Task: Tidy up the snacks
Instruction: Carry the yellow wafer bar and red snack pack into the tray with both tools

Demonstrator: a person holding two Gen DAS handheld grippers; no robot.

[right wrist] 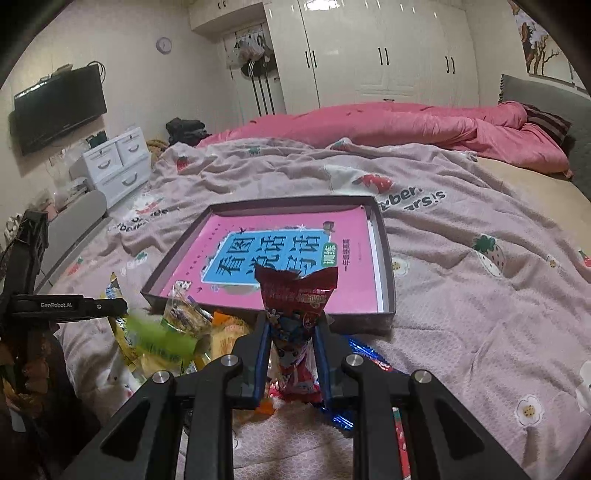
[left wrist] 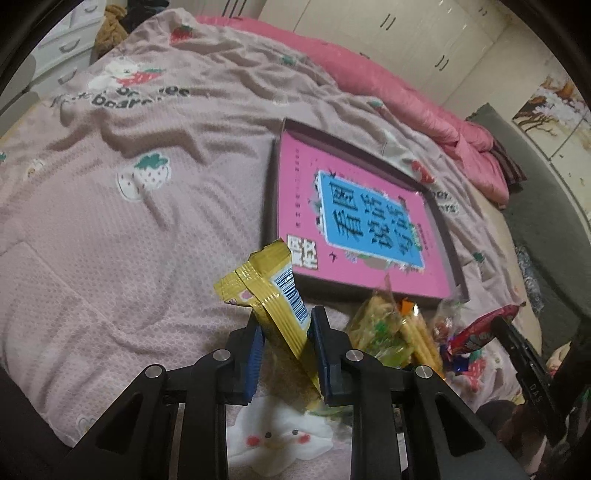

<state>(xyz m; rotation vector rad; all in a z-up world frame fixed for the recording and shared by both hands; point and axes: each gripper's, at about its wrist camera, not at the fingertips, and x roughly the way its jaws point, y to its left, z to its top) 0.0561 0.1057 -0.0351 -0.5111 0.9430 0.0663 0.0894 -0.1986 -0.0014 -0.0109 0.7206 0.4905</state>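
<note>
While each gripper, left (left wrist: 284,328) and right (right wrist: 291,332), clamps one packet (yellow packet (left wrist: 275,291), red packet (right wrist: 295,295)), tray (right wrist: 386,266) holds no snacks; pile (right wrist: 184,332) remains.

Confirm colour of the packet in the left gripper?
Yellow packet, white barcode panel; clearest in left wrist view.

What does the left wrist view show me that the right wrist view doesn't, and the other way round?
Only the left wrist view: the left gripper shut on a yellow packet, and the white smiling-face print on the blanket below it.
Only the right wrist view: the right gripper shut on a red packet, the wall television, the wall clock, the white drawer unit, and blue wrappers beside the gripper.
Both: the shallow box with the pink book inside, the loose snack pile, the strawberry blanket, the pink quilt and the white wardrobes.
</note>
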